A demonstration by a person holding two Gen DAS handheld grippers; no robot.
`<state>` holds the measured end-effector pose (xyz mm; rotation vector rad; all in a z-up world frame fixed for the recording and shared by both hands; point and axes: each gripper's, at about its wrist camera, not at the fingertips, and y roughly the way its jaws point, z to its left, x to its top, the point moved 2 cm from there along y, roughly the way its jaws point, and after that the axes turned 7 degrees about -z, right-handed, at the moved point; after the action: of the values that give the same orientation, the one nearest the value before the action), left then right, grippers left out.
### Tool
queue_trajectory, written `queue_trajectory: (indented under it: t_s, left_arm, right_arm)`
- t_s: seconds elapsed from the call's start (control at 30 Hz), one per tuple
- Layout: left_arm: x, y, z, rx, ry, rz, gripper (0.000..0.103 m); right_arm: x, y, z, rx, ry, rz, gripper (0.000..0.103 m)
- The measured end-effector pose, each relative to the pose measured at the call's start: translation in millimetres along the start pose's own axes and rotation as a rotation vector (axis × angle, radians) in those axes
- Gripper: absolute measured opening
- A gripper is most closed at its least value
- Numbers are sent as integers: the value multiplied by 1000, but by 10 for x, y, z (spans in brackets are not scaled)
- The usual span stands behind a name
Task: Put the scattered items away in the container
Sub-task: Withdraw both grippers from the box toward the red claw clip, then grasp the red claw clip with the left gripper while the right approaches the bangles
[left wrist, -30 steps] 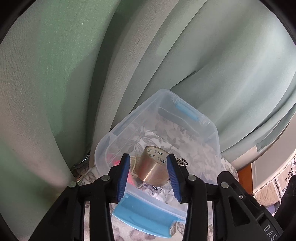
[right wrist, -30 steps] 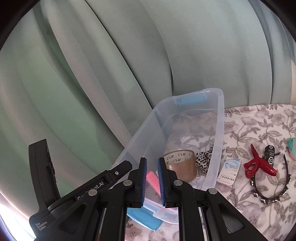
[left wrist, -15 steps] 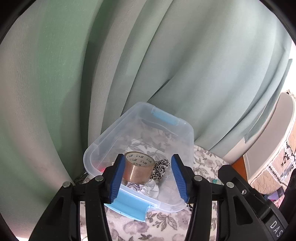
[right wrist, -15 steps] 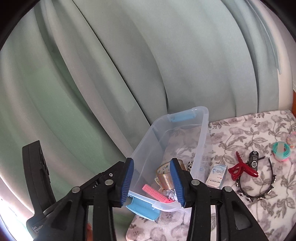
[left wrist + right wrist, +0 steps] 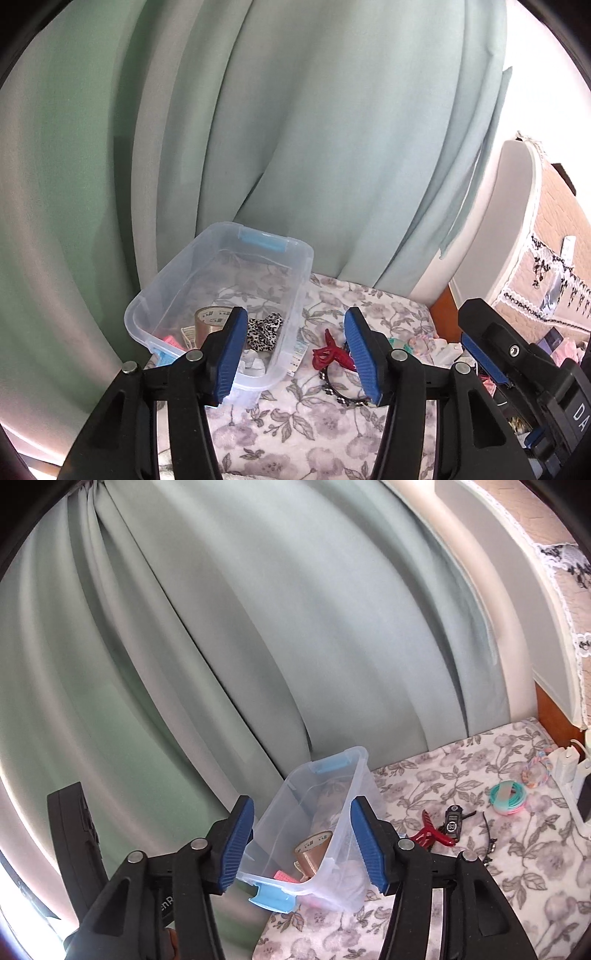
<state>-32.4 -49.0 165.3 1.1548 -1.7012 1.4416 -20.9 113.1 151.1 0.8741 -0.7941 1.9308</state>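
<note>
Left wrist view | left claw (image 5: 293, 350) released, empty | right claw (image 5: 301, 843) opening, empty | container (image 5: 301, 266) ahead

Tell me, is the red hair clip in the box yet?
No. The red hair clip lies on the flowered cover, outside the clear box.

Container mouth: the clear container (image 5: 221, 280) is standing open on top, giving access from above.
Behind: the curtain (image 5: 295, 129) is hanging close, blocking passage.
Beside: hair claw (image 5: 328, 356) and headband (image 5: 332, 386) are cluttering the floral bed cover (image 5: 295, 424).
</note>
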Motion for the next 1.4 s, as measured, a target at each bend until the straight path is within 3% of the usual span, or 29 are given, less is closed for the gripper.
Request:
queue_trajectory:
  t_s: [0.13,0.27,0.5,0.67,0.8,0.9,1.1,1.2,1.4]
  left_arm:
    - [-34,2,-239,-27,13,16,56]
    - [-103,48,-441,-69,28,40,56]
    - [-299,201,-744,-72,114,62,56]
    - [-445,442,-805,-76,137,98,56]
    - [-554,600,-839,-140,108,128,56]
    - [-650,726,-864,-138,115,138,56]
    - [-856,1097,-775,-90,87,241,56]
    - [-957,1276,-685,-84,27,301,56]
    - [-1098,1515,-633,-90,11,348,56]
  right_arm:
    - [110,-270,-194,-28,22,-50,62]
    - [177,-455,-466,-112,39,-74,63]
    - [197,-631,-1058,-271,110,-63,67]
    - [111,-521,-1406,-358,135,-15,70]
    - [-17,-381,-1716,-367,230,30,72]
    - [-118,-298,-1897,-374,286,41,74]
    - [-256,-92,-2047,-382,281,67,76]
    - [-338,53,-2085,-370,274,110,76]
    - [-456,246,-2146,-374,240,125,76]
